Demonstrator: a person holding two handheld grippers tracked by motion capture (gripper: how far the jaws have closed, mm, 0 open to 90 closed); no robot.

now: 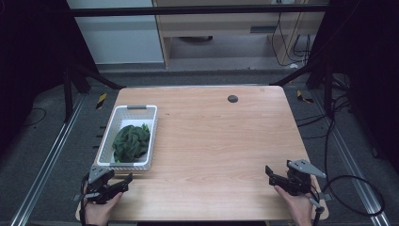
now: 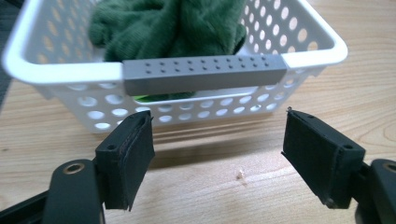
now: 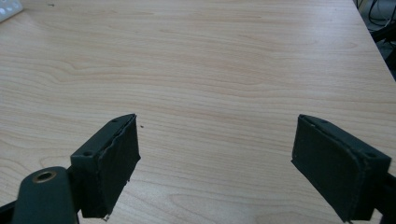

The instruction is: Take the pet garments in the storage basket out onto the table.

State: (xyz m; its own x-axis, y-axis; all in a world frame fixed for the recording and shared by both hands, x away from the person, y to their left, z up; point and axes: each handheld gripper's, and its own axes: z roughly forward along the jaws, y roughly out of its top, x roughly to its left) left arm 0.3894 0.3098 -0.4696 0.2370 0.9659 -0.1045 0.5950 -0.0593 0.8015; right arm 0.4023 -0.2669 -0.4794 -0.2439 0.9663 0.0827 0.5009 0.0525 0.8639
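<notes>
A white perforated basket (image 1: 123, 113) with a grey handle (image 2: 205, 73) stands at the left of the wooden table (image 1: 211, 136). A crumpled green cloth (image 1: 131, 141) lies inside it, and the cloth (image 2: 173, 25) bulges above the rim. My left gripper (image 1: 123, 182) rests at the front left corner, just short of the basket's near end, open with nothing between its jaws (image 2: 217, 156). My right gripper (image 1: 272, 175) sits at the front right, open over bare wood (image 3: 217, 161).
A small dark round cap (image 1: 232, 99) is set in the table near its far edge. Black cables (image 1: 348, 183) trail on the floor to the right. A metal rail (image 1: 47, 160) runs along the floor on the left.
</notes>
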